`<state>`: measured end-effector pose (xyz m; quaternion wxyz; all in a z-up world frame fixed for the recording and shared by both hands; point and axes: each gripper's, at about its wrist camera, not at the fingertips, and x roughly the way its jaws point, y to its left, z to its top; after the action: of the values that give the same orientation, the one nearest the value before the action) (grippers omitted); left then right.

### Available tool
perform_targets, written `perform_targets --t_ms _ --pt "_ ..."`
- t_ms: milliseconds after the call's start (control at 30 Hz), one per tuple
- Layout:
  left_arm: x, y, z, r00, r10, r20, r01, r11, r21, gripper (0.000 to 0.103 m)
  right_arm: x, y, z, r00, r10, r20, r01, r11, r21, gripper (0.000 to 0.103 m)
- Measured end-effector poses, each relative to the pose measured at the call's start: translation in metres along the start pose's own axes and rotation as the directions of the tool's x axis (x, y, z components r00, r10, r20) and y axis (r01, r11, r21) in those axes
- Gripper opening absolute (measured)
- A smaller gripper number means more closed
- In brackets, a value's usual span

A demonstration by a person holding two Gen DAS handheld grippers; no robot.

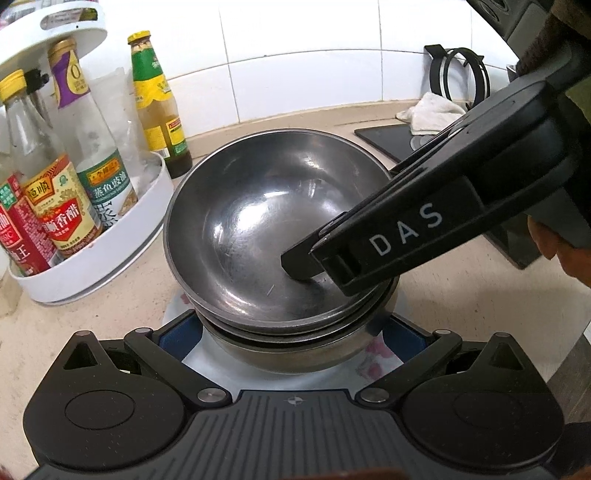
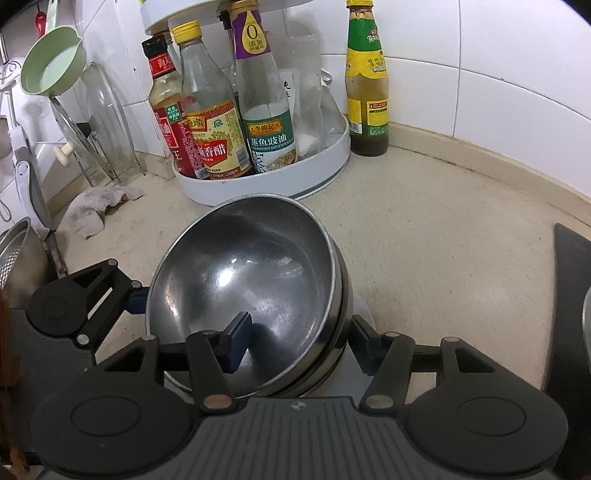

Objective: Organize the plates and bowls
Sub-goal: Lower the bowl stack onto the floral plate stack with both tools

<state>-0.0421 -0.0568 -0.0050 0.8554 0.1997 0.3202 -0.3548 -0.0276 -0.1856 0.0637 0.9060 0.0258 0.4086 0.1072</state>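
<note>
Two steel bowls [image 1: 258, 229] stacked on plate [image 1: 207, 354]; your right gripper [image 2: 295, 339] straddles top bowl's rim, spread wide; left gripper [image 1: 295, 332] also wide apart

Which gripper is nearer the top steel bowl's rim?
Right. The right gripper straddles the rim of the top steel bowl, one finger inside and one outside. The left gripper sits lower, its fingers either side of the plate under the stack.

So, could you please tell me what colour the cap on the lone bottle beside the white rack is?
Yellow-gold cap, clearest in the right wrist view.
</note>
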Motion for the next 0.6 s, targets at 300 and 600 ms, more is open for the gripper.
perform_targets --t_ms 300,600 --pt "-0.001 -0.007 -0.004 1.000 0.022 -0.016 -0.021 0.998 0.053 0.103 -0.006 0.004 -0.012 1.000 -0.014 -0.020 0.014 1.000 0.012 0.055" --pt "-0.006 -0.011 -0.006 0.999 0.042 -0.013 -0.042 0.998 0.038 0.103 -0.013 0.006 -0.022 1.000 -0.019 -0.024 0.019 1.000 0.017 0.055"
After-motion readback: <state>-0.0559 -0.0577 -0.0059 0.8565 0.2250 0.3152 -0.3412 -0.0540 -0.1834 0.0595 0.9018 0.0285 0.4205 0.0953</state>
